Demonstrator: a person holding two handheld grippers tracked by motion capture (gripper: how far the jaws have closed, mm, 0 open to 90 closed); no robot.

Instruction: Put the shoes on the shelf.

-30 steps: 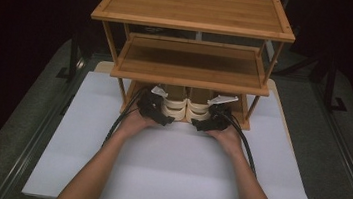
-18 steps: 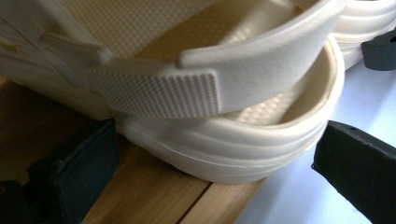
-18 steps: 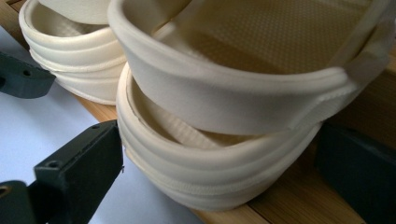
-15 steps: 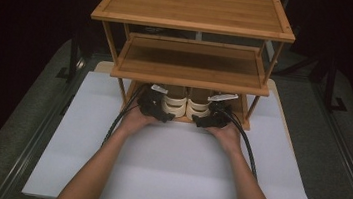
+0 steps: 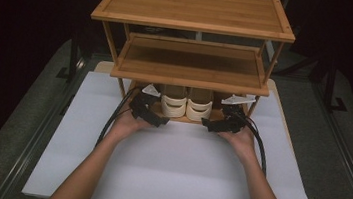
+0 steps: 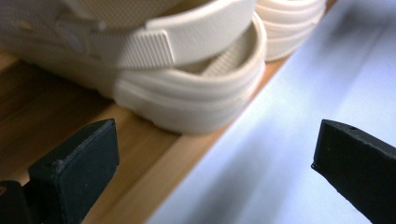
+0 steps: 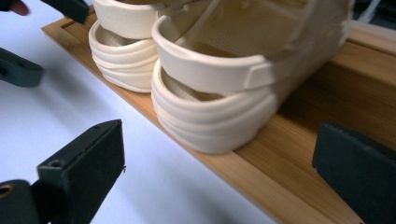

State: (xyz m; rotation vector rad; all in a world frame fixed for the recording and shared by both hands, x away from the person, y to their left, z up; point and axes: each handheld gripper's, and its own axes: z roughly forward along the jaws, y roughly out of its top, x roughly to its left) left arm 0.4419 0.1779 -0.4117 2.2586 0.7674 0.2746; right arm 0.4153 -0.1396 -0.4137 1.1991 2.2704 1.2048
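You are resting both cream sandals [image 5: 186, 103] side by side on the bottom shelf of the bamboo rack [image 5: 195, 8], heels at its front edge. Left gripper [image 5: 149, 112] and right gripper [image 5: 221, 123] are hovering there, jaws wide, holding nothing. Placement is looking done. No writing is showing.

Two bare forearms rise from the bottom edge of the high view and angle inward toward the middle of the frame. The left hand [image 5: 124, 123] grips the black two-jaw left gripper [image 5: 161, 121] just left of centre; its jaws stand wide apart, nothing between them, seen at the lower corners of the left gripper view. The right hand [image 5: 241, 139] holds the black two-jaw right gripper [image 5: 208, 125] just right of centre, jaws likewise spread wide and empty. Black cables loop back beside each wrist.
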